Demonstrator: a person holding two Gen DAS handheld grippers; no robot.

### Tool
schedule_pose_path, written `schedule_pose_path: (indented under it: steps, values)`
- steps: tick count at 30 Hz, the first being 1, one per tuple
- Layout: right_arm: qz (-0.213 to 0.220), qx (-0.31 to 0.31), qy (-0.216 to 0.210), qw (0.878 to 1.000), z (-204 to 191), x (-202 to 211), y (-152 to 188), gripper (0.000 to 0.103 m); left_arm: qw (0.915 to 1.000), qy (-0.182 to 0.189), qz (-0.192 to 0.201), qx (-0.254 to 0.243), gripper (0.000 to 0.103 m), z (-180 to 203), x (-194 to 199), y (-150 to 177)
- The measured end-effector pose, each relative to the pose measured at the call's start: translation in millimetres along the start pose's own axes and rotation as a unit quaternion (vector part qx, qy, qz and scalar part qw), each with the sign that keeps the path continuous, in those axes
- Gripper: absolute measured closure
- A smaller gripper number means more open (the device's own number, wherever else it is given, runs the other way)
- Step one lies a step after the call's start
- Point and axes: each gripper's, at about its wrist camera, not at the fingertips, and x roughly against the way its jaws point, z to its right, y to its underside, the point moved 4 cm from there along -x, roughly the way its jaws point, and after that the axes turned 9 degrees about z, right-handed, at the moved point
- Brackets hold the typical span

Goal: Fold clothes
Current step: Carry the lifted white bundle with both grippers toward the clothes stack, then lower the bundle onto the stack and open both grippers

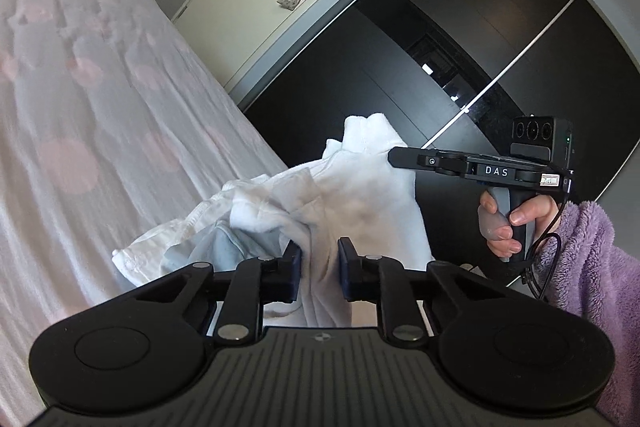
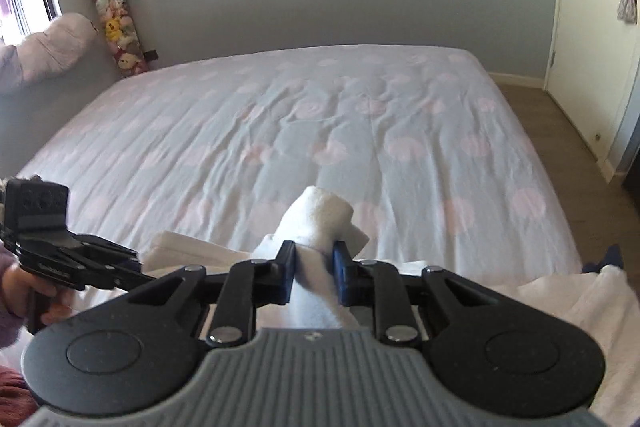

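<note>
Both grippers hold one white garment (image 1: 360, 195) up off the bed (image 2: 320, 131), so the step in hand looks like the lift-and-spread that comes ahead of any fold. The left gripper (image 1: 319, 273) has its jaws clamped on a bunched ridge of the cloth, which hangs down between them. The right gripper (image 2: 314, 275) also has its jaws clamped on cloth, a rolled wad that pokes out past the tips; from the left wrist view this gripper (image 1: 394, 155) sits higher and beyond the garment, with the person's hand (image 1: 508, 223) on the grip

The garment is crumpled and doubled on itself, seams and a pale blue inner face (image 1: 224, 247) showing, so I cannot tell which part each gripper has. More white cloth (image 2: 576, 307) lies at the bed's near edge, below the right gripper; whether it belongs to the same garment I cannot tell

The next move probably calls for drawing the grippers apart until the cloth hangs flat, then lowering it onto the bed. Bunched holds like these may keep the edges from running straight, so a regrip at corners could be needed

Room is good: beyond the garment the bed is broad, with only light wrinkles. The bed's right edge drops to the floor (image 2: 560, 123), a wall (image 2: 320, 7) stands past the far edge, and a dark wardrobe (image 1: 460, 47) stands behind the garment in the left view
</note>
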Motion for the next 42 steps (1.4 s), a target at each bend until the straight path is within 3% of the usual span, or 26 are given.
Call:
schedule_pose_path:
  steps: [8, 12, 16, 19, 21, 24, 30, 35, 38, 42]
  values:
    - [-0.065, 0.101, 0.104, 0.987, -15, -64, 19, 0.083, 0.9964, -0.061, -0.051, -0.032, 0.089, -11, -14, 3]
    - [-0.084, 0.088, 0.132, 0.984, -8, -78, 28, 0.081, 0.9942, -0.076, -0.072, -0.023, 0.086, -20, -16, 6]
    - [-0.071, 0.056, 0.148, 0.985, -1, -58, 23, 0.069, 0.9938, -0.091, -0.061, -0.021, 0.076, -18, 1, 2]
    - [-0.051, 0.039, 0.164, 0.984, 1, -30, 20, 0.069, 0.9923, -0.11, -0.046, -0.032, 0.072, -6, 18, 1]
    - [-0.036, 0.021, 0.163, 0.986, -1, -5, 23, 0.069, 0.9932, -0.102, -0.041, -0.037, 0.072, 8, 26, 3]
    - [-0.019, 0.008, 0.154, 0.988, -10, 31, 35, 0.083, 0.9942, -0.082, -0.045, -0.054, 0.072, 38, 26, 8]
    - [-0.017, 0.005, 0.13, 0.991, -41, 84, 77, 0.085, 0.99, -0.048, -0.078, -0.107, 0.072, 97, 7, 33]
    - [-0.022, -0.018, 0.13, 0.991, -43, 92, 111, 0.085, 0.9841, -0.052, -0.106, -0.133, 0.072, 116, -15, 56]
    - [-0.043, -0.047, 0.159, 0.985, -26, 81, 134, 0.098, 0.9805, -0.067, -0.121, -0.139, 0.072, 113, -24, 68]
    - [-0.058, -0.084, 0.181, 0.978, -8, 66, 163, 0.103, 0.9795, -0.072, -0.136, -0.13, 0.076, 103, -35, 75]
